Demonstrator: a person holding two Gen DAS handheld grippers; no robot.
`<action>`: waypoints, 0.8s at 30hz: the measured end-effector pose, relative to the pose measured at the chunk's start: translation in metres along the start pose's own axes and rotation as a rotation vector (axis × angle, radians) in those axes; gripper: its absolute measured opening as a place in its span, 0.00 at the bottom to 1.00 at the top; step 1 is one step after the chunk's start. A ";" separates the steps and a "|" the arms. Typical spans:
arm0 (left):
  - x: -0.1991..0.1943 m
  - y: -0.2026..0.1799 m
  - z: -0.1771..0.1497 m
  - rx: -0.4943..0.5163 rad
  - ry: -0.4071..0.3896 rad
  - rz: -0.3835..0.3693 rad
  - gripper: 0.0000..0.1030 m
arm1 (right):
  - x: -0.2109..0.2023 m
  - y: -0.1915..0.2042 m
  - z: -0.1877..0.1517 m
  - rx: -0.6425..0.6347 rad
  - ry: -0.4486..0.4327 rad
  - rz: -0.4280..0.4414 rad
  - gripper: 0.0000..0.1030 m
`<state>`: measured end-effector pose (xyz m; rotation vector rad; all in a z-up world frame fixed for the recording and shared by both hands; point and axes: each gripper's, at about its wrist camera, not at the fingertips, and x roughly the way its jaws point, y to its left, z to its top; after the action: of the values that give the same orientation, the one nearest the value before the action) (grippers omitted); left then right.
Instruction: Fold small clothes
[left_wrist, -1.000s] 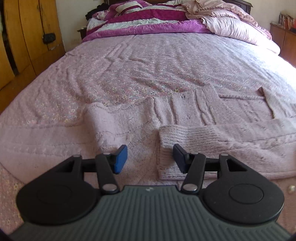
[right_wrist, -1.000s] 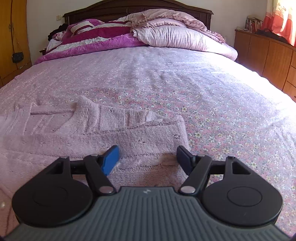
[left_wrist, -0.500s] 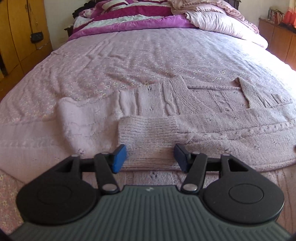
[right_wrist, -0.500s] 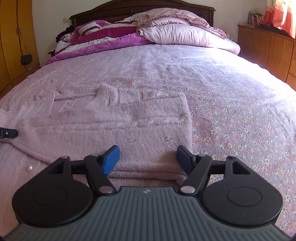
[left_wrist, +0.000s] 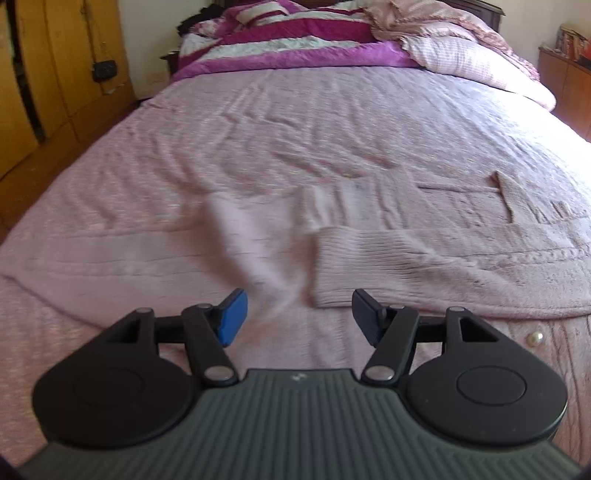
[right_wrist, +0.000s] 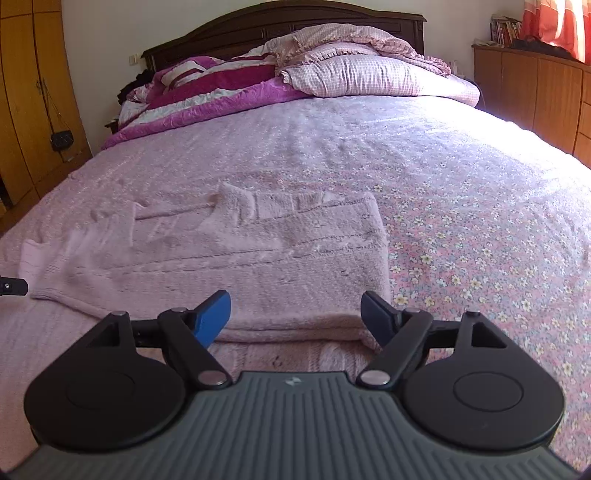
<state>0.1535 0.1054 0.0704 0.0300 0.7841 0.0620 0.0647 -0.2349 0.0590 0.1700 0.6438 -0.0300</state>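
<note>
Moved: both my grippers have pulled back & up from the pink knit sweater (right_wrist: 258, 258) since 1 s ago; more bed shows ahead of each now, and both sets of jaws have just been opening w/ nothing between them.
Sweater: lies flat across the near part of the bed, partly folded; ribbed cuff (left_wrist: 354, 266) of one sleeve is laid over the body, its end nearest my left cam. Folded edge runs just ahead of my right gripper's fingertips.
Sweater detail: small pearl-like button (left_wrist: 535, 338) sits on the knit at the right of the left view.
Left gripper (left_wrist: 299, 314): jaws moderately wide, empty, hovering off the knit just short of the cuff; view is motion-blurred.
Right gripper (right_wrist: 295, 314): jaws wide, empty, above the near folded edge; can't tell if the tips touch the fabric.
Other gripper in right view: a dark tip shows at far left edge, beside the cuff end.
Bedspread (right_wrist: 461, 206): pink floral, wrinkled, under the sweater.
Far end: magenta-and-white quilt (left_wrist: 295, 48), checked pillow (right_wrist: 354, 77), dark headboard (right_wrist: 280, 22).
Sides: wooden wardrobe (left_wrist: 55, 74) on left, wooden cabinets (right_wrist: 535, 96) on right.
</note>
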 end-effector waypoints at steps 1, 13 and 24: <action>-0.004 0.007 0.001 -0.008 0.001 0.013 0.63 | -0.006 0.001 0.000 0.007 0.000 0.010 0.81; -0.039 0.103 0.001 -0.139 0.000 0.158 0.63 | -0.063 0.032 -0.013 0.016 0.007 0.104 0.88; 0.004 0.174 -0.028 -0.463 0.008 0.051 0.63 | -0.069 0.042 -0.053 0.003 0.042 0.068 0.91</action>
<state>0.1291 0.2794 0.0563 -0.3895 0.7616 0.2908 -0.0187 -0.1858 0.0645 0.1961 0.6797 0.0381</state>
